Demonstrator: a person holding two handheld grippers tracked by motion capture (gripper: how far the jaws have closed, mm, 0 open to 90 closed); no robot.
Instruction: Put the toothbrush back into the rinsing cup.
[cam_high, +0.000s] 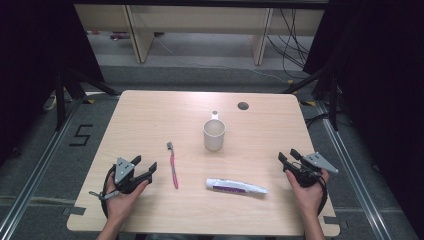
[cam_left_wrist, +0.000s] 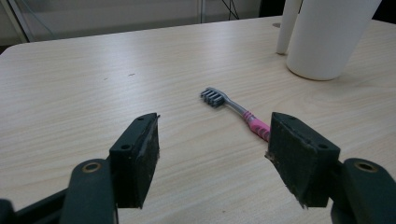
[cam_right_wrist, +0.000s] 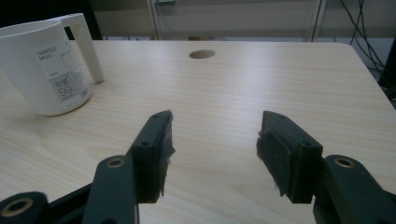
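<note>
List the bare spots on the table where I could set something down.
Far left quarter, left of the mug and beyond the toothbrush, is bare. So is the far right, between the mug, the round hole and the right gripper. The near middle is crowded: toothbrush, toothpaste tube, and the left gripper.

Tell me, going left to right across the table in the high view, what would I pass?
Left gripper → pink toothbrush → white mug → toothpaste tube → right gripper. The mug and the tube overlap a little in left-right span; the mug's middle lies further left.
</note>
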